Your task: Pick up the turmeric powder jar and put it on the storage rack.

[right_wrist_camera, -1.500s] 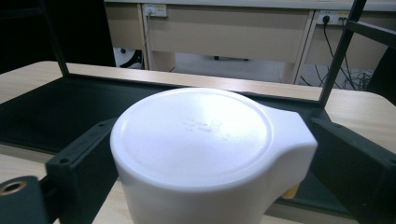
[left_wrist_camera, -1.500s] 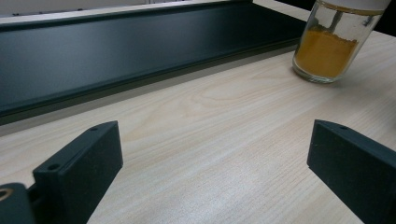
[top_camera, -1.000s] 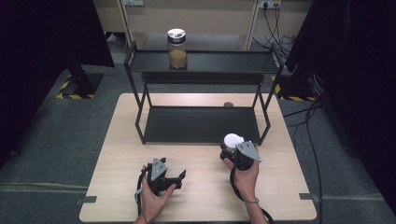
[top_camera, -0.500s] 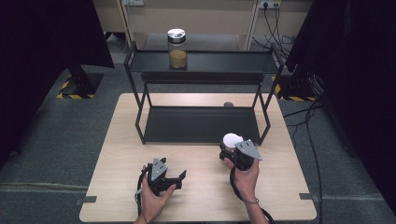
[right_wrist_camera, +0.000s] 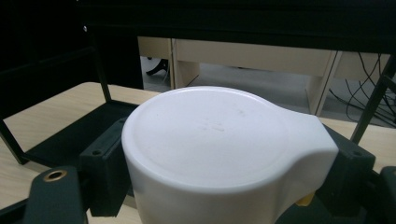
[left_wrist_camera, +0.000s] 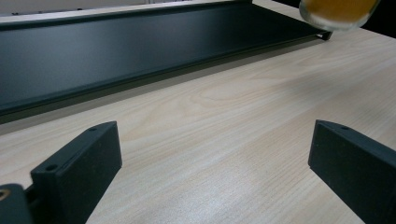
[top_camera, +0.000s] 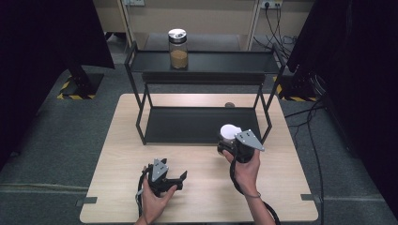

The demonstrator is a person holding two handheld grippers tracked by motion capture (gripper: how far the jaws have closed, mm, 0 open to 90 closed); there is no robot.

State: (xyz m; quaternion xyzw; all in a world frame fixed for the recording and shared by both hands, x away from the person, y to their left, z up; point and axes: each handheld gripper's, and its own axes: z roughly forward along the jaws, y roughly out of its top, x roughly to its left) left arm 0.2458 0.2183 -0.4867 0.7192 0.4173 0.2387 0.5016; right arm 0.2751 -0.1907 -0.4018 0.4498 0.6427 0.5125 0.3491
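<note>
Jar (right_wrist_camera: 219, 154), white-lidded, sits clamped between the jaws of the right gripper (top_camera: 233, 144), which press on its sides just under the lid; in the right gripper view the lid's flat top lies directly ahead of the camera. In the left gripper view the jar's glass base, with amber contents, shows at the top right corner (left_wrist_camera: 338, 11), clear of the table (top_camera: 206, 197). Just beyond the right gripper lies the lower shelf (top_camera: 197, 124) of a black rack, its front edge close by, and the rack's right legs stand a little to the gripper's right. Farther off and above is the top shelf (top_camera: 220, 63), where a second jar (top_camera: 178, 49) with brown contents stands upright, well apart and to the left of the held one.

Left gripper (top_camera: 170, 178) rests low over the table, well to the left of the right one and nearer the person. Its jaws stand wide apart with bare wood between them. Ahead of it runs the long front edge of the lower shelf.
</note>
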